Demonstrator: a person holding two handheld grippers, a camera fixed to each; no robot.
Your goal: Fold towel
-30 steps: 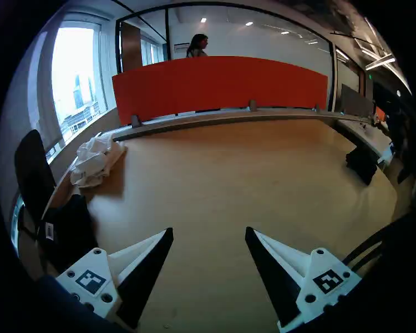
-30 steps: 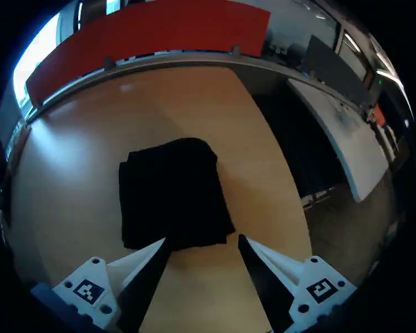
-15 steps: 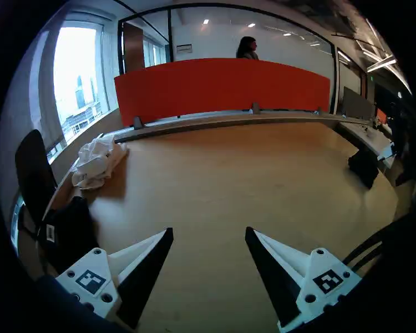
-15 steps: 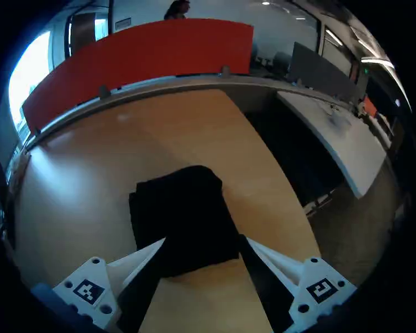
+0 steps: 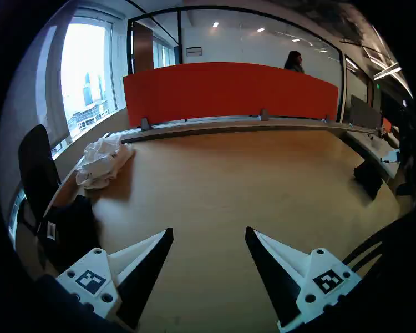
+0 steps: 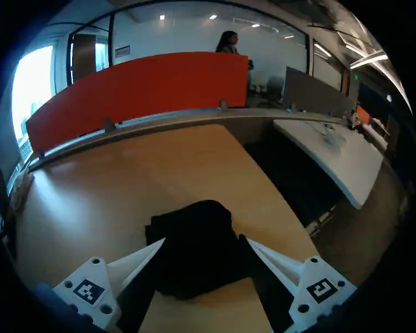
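since the black cloth towel (image 6: 192,261) lies folded, we judge it nearly done; right gripper (image 6: 202,238) and left gripper (image 5: 208,228) gape empty.

right claw (image 6: 202,238) | spread apart | black towel (image 6: 196,261) between | on wooden table (image 6: 125,177)

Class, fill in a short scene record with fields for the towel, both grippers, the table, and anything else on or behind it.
towel: black folded fabric towel, lying on the table, between the right gripper's fingers
right gripper: open, fingers either side of the towel; contact cannot be told
left gripper: open, over bare tabletop
table: light wooden table
other: crumpled white cloth at the table's far left; orange divider panel along the back
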